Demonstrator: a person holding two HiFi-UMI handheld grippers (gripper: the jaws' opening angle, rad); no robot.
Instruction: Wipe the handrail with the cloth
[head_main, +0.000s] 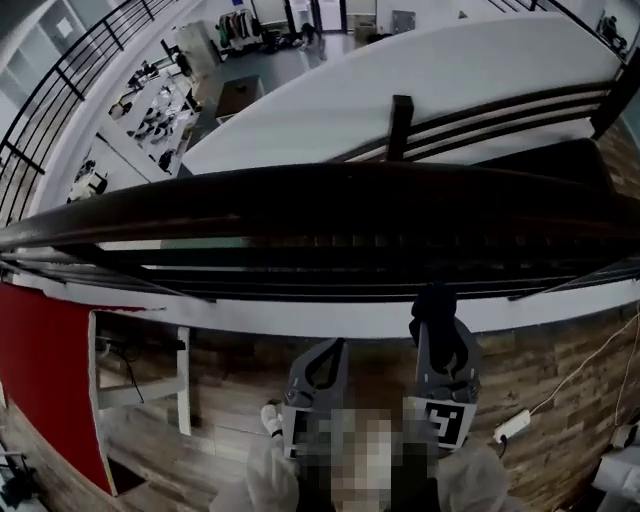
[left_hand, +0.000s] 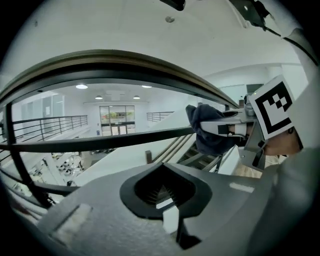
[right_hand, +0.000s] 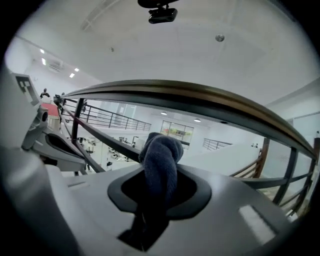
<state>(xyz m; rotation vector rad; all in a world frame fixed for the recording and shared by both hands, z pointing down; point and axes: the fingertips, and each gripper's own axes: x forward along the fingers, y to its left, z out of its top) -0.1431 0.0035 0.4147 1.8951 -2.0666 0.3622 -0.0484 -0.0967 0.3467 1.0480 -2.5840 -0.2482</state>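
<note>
Cloth (right_hand: 160, 162), dark and bunched, is clamped in the right gripper (right_hand: 156, 202) fingers, held below the handrail (head_main: 300, 195) and apparently clear of it. The left gripper (left_hand: 167, 200) has its fingers closed on nothing. Judging by this, all the wiping is left to do.

White ceiling lamps (left_hand: 82, 86) and far windows (left_hand: 116, 120) light the hall brightly and evenly. Against it the handrail (head_main: 320, 195) is a dark, underexposed band, and the cloth (right_hand: 161, 160) loses detail in shadow lower down. Fisheye bending and black corners frame both gripper views.
</note>
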